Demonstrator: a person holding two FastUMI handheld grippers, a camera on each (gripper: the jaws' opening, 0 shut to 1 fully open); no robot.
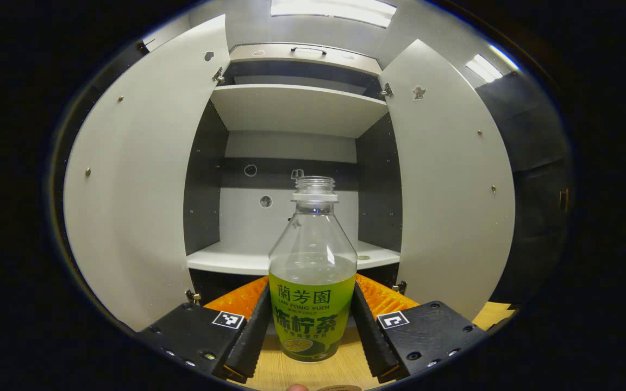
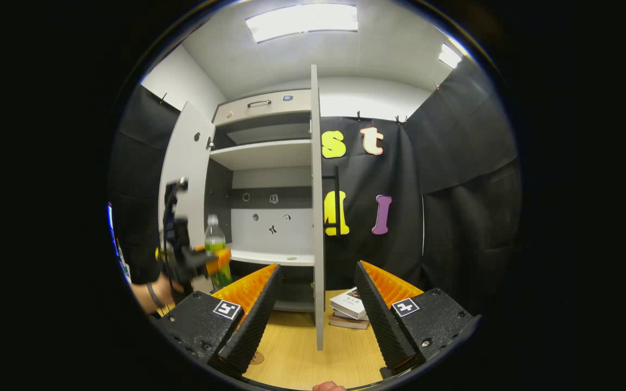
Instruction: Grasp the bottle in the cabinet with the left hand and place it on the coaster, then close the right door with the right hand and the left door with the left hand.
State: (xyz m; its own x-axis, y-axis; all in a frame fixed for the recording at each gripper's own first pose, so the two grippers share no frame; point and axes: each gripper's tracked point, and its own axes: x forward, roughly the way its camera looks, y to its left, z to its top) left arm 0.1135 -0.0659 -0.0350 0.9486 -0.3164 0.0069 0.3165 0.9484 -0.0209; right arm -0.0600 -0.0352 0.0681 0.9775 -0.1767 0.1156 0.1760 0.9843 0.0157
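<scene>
Now: left gripper [image 1: 313, 326] clenched on bottle [image 1: 313, 271], upright above tabletop [image 1: 302, 372].
Cabinet [image 1: 296, 108] ahead, both doors open; right gripper [image 2: 315, 309] released, right door [image 2: 317, 217] edge-on between its fingers.

Between the left gripper [image 1: 312, 326] fingers: clear plastic bottle [image 1: 313, 255] with a green label. Beyond it, pale grey cabinet doors [image 1: 128, 179], dark inner walls. Below, light wood-grain table [image 1: 302, 372].
</scene>
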